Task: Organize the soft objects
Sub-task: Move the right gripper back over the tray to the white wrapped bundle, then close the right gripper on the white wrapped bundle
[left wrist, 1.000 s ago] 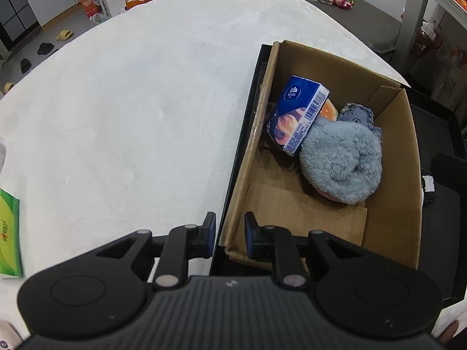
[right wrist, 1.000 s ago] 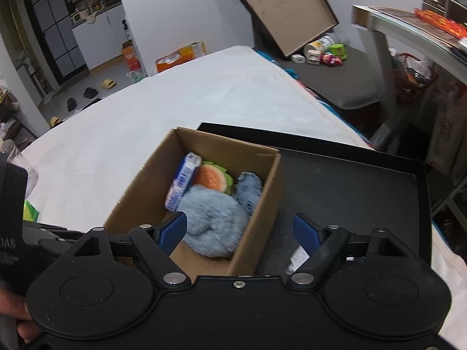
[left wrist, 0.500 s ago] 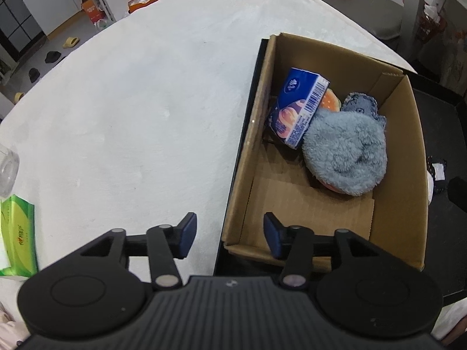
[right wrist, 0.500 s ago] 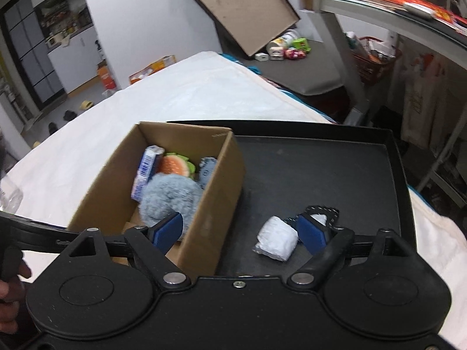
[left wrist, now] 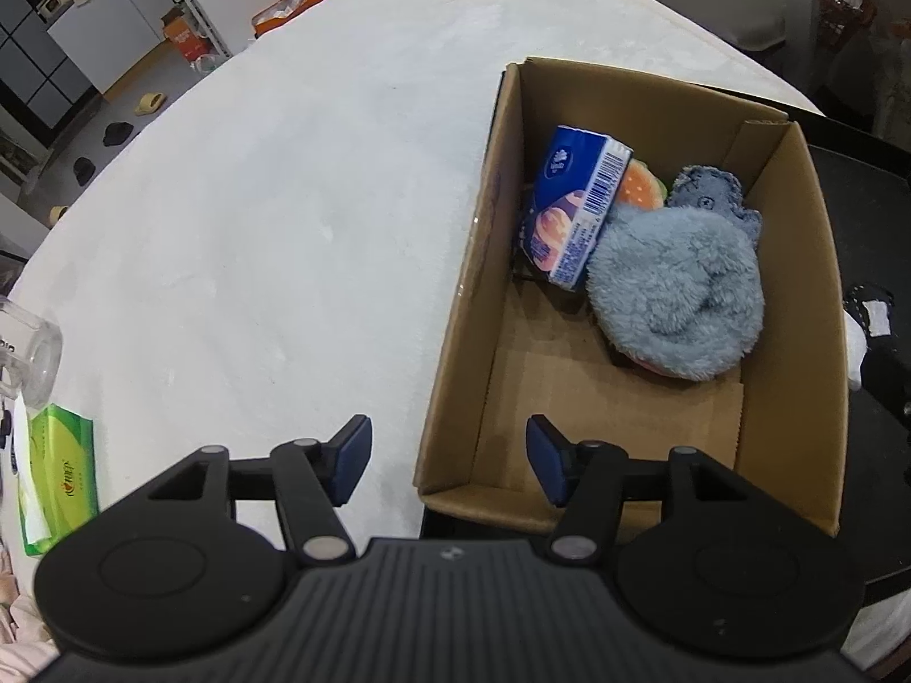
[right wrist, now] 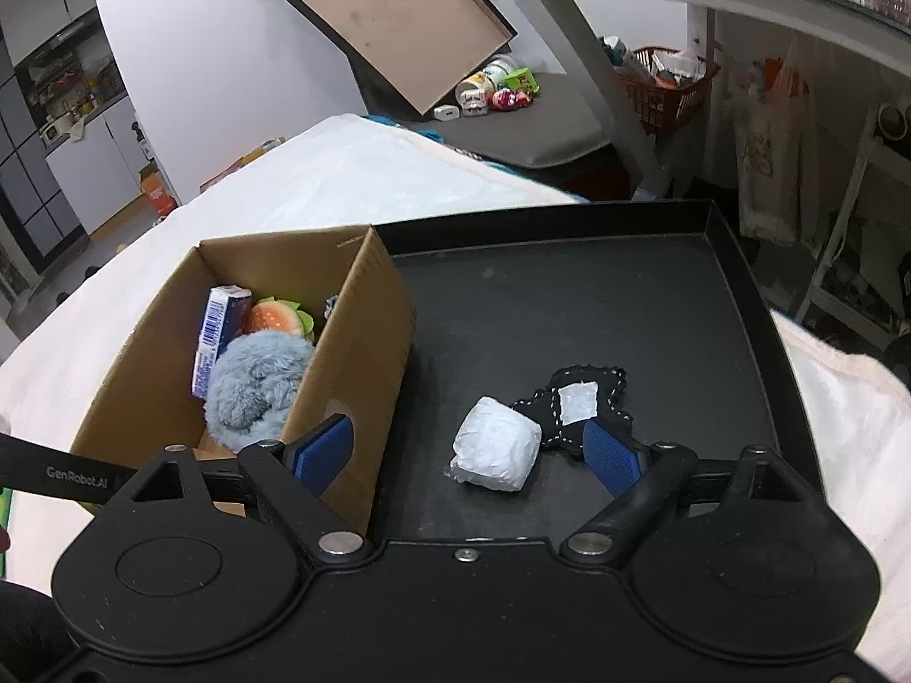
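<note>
A cardboard box stands on a black tray. It holds a blue tissue pack, a burger plush, a grey-blue fluffy plush and a small denim piece. A white wrapped bundle and a black stitched patch lie on the tray right of the box. My left gripper is open and empty, straddling the box's near left corner. My right gripper is open and empty, just in front of the white bundle.
A green tissue pack and a clear glass sit at the white table's left edge. A metal desk frame and a red basket stand behind the tray. A leaning board rests against the wall.
My left gripper has opened wide from nearly shut and drawn back a little. My right gripper has swung right, bringing the white bundle and the black patch into view.
</note>
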